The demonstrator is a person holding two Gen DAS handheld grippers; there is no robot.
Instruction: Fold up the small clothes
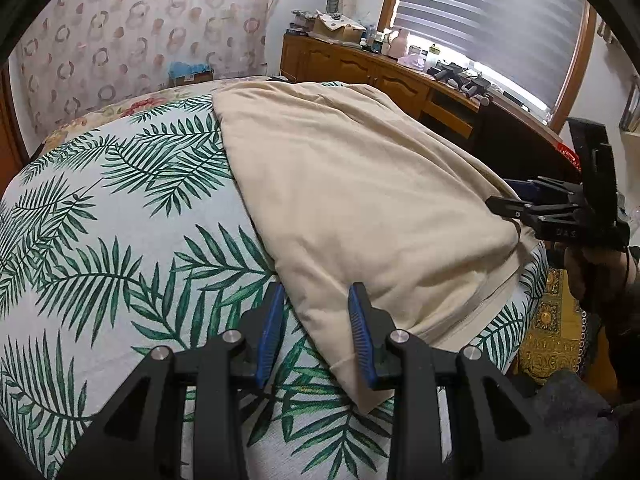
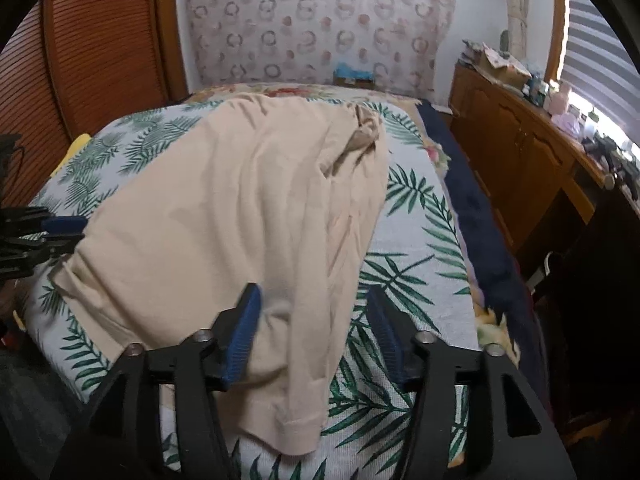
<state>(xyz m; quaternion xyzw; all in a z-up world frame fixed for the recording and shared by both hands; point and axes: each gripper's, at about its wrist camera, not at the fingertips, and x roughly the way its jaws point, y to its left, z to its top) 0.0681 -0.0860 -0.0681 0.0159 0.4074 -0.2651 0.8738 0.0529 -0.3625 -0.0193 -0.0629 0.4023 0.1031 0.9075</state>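
A bed with a palm-leaf cover carries a beige garment spread from its near edge toward the far edge. A wooden cabinet stands along the bed's right side. The right gripper hangs over the garment's near hem, jaws apart, the cloth lying loose between them. The left gripper sits at the garment's near left corner, jaws partly open, pressing nothing.

A palm-leaf bedspread covers the bed beside a wooden dresser.
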